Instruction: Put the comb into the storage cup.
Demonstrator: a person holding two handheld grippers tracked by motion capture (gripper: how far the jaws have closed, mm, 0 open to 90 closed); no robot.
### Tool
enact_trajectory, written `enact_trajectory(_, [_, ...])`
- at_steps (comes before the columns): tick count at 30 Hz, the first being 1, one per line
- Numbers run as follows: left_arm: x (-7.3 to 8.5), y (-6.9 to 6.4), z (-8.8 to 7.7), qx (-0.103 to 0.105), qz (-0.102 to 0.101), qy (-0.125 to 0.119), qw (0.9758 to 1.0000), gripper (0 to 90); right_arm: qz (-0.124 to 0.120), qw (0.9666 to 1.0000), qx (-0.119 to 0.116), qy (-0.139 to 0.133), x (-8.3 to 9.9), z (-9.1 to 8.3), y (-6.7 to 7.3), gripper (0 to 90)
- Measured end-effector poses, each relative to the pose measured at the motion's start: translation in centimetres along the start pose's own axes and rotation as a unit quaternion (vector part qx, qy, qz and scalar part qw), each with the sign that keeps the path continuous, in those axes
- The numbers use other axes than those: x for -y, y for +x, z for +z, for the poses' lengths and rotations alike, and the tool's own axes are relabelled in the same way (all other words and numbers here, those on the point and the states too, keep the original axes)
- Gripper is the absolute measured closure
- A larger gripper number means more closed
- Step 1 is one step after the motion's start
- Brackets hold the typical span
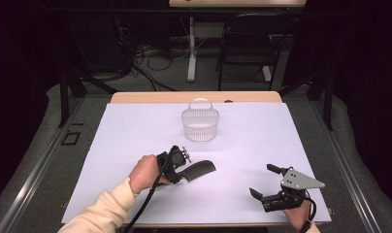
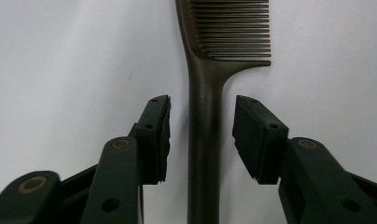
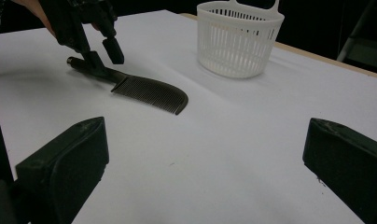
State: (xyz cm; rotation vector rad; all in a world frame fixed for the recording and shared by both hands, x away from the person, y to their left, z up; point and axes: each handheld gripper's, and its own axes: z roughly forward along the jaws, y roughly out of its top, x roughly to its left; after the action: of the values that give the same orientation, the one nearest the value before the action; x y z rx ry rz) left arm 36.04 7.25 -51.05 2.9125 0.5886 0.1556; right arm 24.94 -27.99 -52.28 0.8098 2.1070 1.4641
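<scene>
The comb (image 1: 200,170), dark with a straight handle and fine teeth, lies flat on the white worktop (image 1: 136,131), left of centre and near the person's edge, well apart from the white slatted basket (image 1: 200,124) that stands upright farther back near the middle. At the left, the person's left hand (image 1: 144,174) holds the left tongs (image 1: 180,167) low over the comb's handle. In the left gripper view these left tongs (image 2: 201,137) straddle the handle, one pad (image 2: 159,140) on each side with a narrow gap showing on both sides, so they are open around it and not pressing. Toward the right, the right tongs (image 1: 263,182) rest near the worktop's front edge, well apart from the comb. In the right gripper view the right tongs (image 3: 205,158) stand wide open with nothing between them.
</scene>
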Motion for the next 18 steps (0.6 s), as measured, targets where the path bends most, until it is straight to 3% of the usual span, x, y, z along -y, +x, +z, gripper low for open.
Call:
enact_trajectory(8, [-0.7,0.2,0.9,0.016,0.011,0.021,0.9996,65.3,0.000,1.0000,-0.001,0.000,0.0,0.0,0.0,0.0])
enact_trajectory(13, [-0.8,0.8,1.5,0.036,0.006,0.025,0.9990,69.9,-0.001,1.0000,-0.001,0.000,0.0,0.0,0.0,0.0])
enact_trajectory(18, [-1.0,0.8,1.5,0.037,0.012,0.034,0.9987,71.2,-0.001,1.0000,-0.001,0.004,0.0,-0.1,0.0,0.0])
